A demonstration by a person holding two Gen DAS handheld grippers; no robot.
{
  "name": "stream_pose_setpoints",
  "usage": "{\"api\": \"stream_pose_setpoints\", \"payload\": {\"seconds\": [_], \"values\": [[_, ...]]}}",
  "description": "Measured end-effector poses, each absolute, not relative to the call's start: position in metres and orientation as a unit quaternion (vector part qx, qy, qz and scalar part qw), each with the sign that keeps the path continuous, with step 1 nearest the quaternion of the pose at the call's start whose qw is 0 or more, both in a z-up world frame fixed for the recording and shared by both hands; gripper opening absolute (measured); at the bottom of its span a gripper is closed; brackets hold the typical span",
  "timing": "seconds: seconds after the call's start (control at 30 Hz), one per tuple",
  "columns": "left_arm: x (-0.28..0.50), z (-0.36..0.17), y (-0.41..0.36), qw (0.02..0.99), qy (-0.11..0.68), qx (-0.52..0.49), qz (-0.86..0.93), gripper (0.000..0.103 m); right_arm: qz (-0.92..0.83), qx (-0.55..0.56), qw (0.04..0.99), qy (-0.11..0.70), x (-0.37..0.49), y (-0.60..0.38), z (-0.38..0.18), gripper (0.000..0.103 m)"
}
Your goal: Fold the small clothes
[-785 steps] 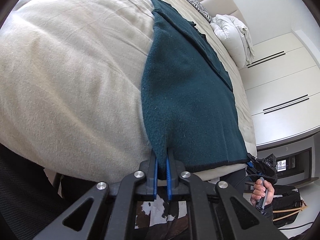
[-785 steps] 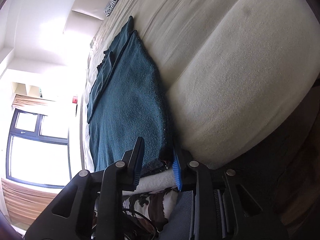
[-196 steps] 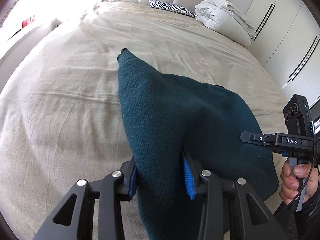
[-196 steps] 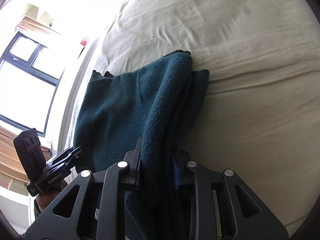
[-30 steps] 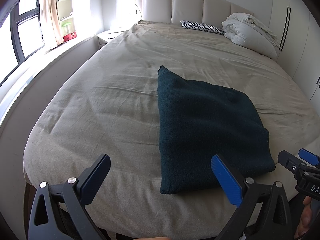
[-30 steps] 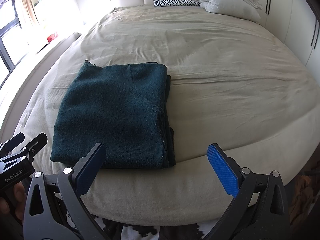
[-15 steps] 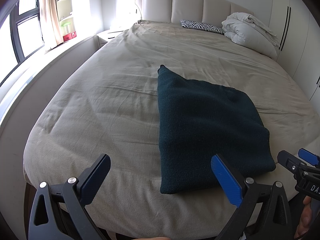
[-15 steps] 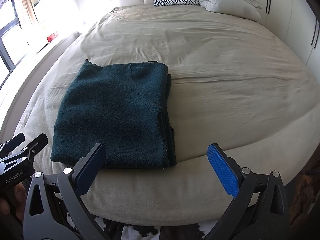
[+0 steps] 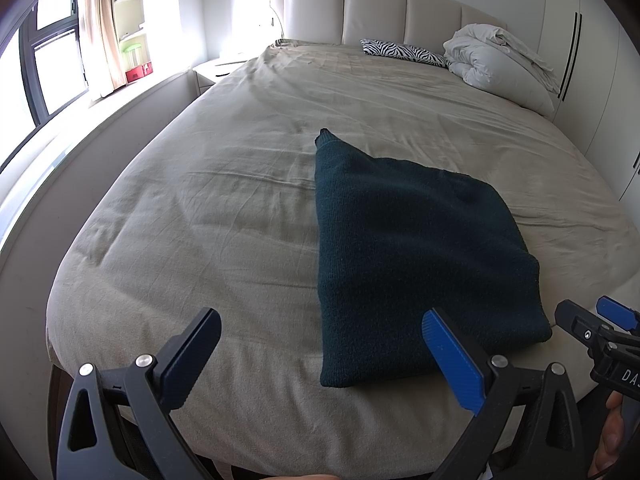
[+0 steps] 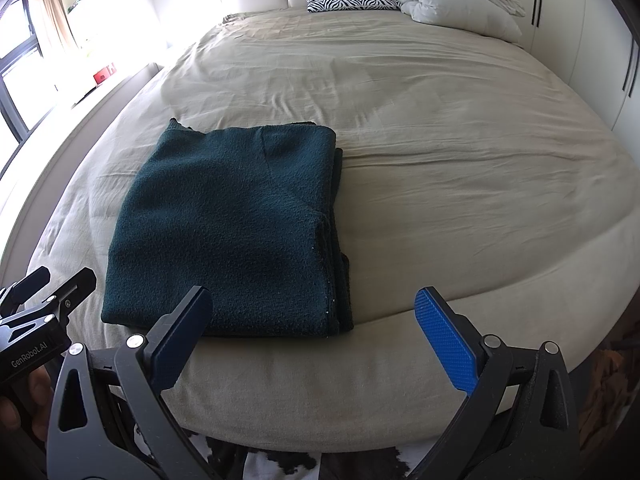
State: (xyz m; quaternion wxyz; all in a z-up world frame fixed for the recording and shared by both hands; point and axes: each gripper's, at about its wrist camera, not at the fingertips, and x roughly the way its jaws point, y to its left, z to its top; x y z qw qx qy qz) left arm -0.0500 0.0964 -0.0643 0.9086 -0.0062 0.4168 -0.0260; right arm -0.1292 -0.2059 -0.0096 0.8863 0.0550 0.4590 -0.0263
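Observation:
A dark teal fleece garment (image 9: 408,248) lies folded into a thick rectangle on the beige bed (image 9: 224,208), near its front edge; it also shows in the right wrist view (image 10: 232,232). My left gripper (image 9: 320,320) is open and empty, held back from the front edge of the bed, just short of the garment's near left corner. My right gripper (image 10: 312,300) is open and empty, held just short of the garment's near right corner. Each gripper also shows at the edge of the other's view: the right gripper (image 9: 592,320) and the left gripper (image 10: 48,284).
A zebra-print pillow (image 9: 400,52) and a bundled white duvet (image 9: 500,68) lie at the head of the bed by the padded headboard (image 9: 376,8). White wardrobes (image 9: 600,80) stand on the right, a window (image 9: 44,68) and ledge on the left.
Nothing has visibly moved over the last second. Earlier both grippers were shut on the garment while folding it; now both are open and it lies folded.

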Motion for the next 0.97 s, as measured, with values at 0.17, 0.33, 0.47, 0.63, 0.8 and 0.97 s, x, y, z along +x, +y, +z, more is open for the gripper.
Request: {"api": "stream_pose_setpoints", "payload": {"seconds": [0.17,0.33,0.47,0.63,0.8,0.97], "values": [[-0.05,-0.064,0.0964,0.908,0.417,-0.006,-0.026,0.103,-0.026,0.055,0.886,0.459,-0.1299,-0.2059,-0.01,0.103],[-0.0497,-0.0642,0.0965,0.908,0.417,-0.006,-0.026,0.103,-0.026,0.055,0.886,0.459,-0.1291,-0.2067,-0.0096,0.103],[-0.0497,-0.064,0.0965,0.908,0.417,-0.006,-0.026,0.103,-0.026,0.055,0.886,0.46,-0.1299,-0.2064,-0.01,0.103],[-0.0497,-0.0638,0.0964,0.908,0.417,-0.006,-0.026,0.103,-0.025,0.055,0.886,0.46,-0.1299,-0.2069,-0.0098,0.103],[-0.0494,-0.0645,0.0963,0.908,0.417,-0.006,-0.026,0.103,-0.024,0.055,0.885,0.461,-0.1298,-0.2073,-0.0103,0.103],[-0.049,-0.0647,0.0967,0.908,0.417,-0.005,-0.026,0.103,-0.024,0.056,0.884,0.463,-0.1309,-0.2077,-0.0115,0.103]]}}
